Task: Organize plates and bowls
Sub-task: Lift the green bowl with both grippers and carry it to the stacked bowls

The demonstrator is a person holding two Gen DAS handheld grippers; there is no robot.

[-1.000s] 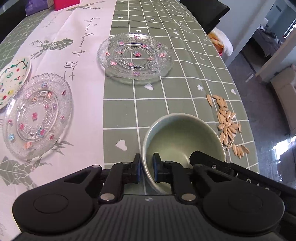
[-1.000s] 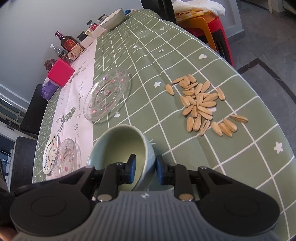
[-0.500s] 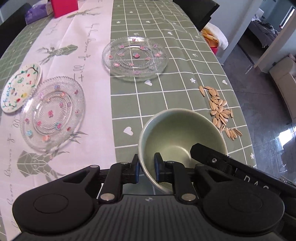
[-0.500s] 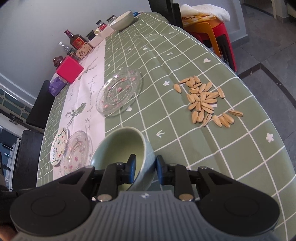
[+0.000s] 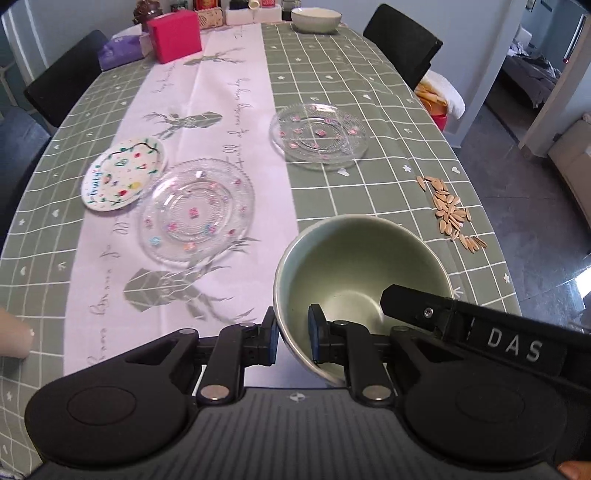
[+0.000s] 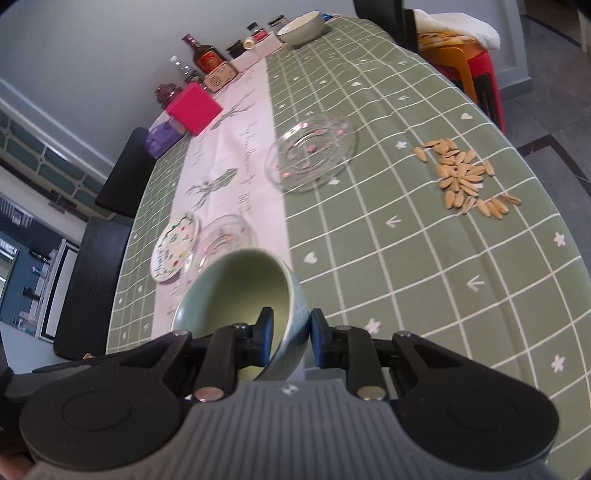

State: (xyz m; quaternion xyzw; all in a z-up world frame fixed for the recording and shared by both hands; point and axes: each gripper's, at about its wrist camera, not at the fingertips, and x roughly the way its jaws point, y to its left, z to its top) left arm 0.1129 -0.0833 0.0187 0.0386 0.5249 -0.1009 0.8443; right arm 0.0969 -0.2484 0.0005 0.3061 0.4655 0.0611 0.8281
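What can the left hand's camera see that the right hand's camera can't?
Only the left wrist view shows the right gripper reaching in over the green bowl's rim, and a doorway into another room.

Only the right wrist view shows the dark bottle standing at the far end of the table, and the red stool beside it.

Both show the held green bowl, two glass plates, the painted plate, the pile of seeds and the pink box.

In the left wrist view, the bowl (image 5: 364,280) sits at 6 o'clock. 2 glass plates (image 5: 197,210) (image 5: 319,136) lie at 10 and 12, the painted plate (image 5: 123,173) at 10, seeds (image 5: 450,210) at 2.
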